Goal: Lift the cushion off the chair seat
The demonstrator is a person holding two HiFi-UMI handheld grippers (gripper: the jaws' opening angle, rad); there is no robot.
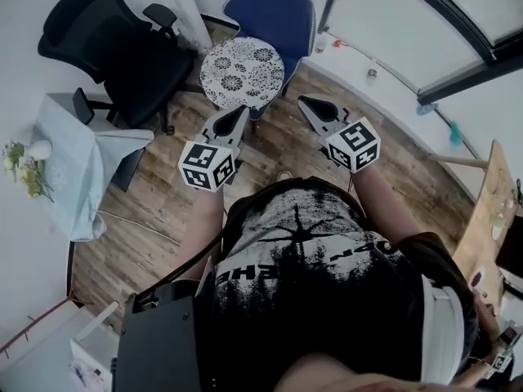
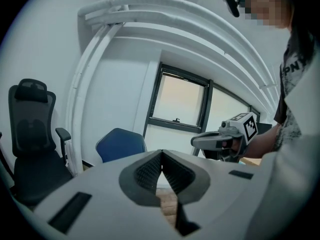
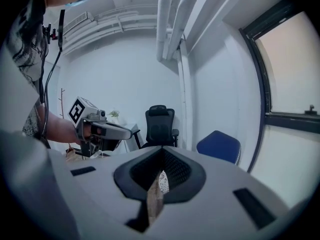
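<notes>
L tool [image 1: 242, 109] and R tool [image 1: 307, 103] are hovering closed, empty. Cushion [image 1: 242, 72] on chair [image 1: 274, 11] is looking soft, light, prob. floppy; pinching opposite rims seems best.

Head view looks steeply down; both gripper views face the blue chair [image 1: 274, 11] [image 2: 120, 144] [image 3: 220, 146].

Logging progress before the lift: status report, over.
Left gripper shut, empty; right gripper shut, empty; both short of the blue chair. Cushion on its seat, untouched. Black office chair beside it, not blocking.
</notes>
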